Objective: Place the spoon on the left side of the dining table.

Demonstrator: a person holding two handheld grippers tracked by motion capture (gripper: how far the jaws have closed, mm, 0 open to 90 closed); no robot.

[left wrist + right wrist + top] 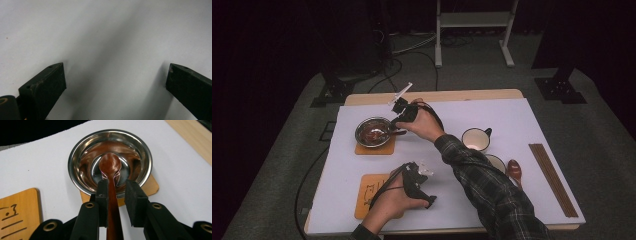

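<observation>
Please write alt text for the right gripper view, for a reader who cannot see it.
A brown wooden spoon rests with its head inside a shiny steel bowl, its handle running back between the two black jaws of the right gripper, with a gap showing on one side. The bowl sits on a wooden coaster on a white table cover; another wooden coaster lies nearer.

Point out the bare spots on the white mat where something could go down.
Free: far right corner beyond the cup, and the strip between cup and steel bowl. Crowded: near right, where second cup, spoon and chopsticks sit.
</observation>
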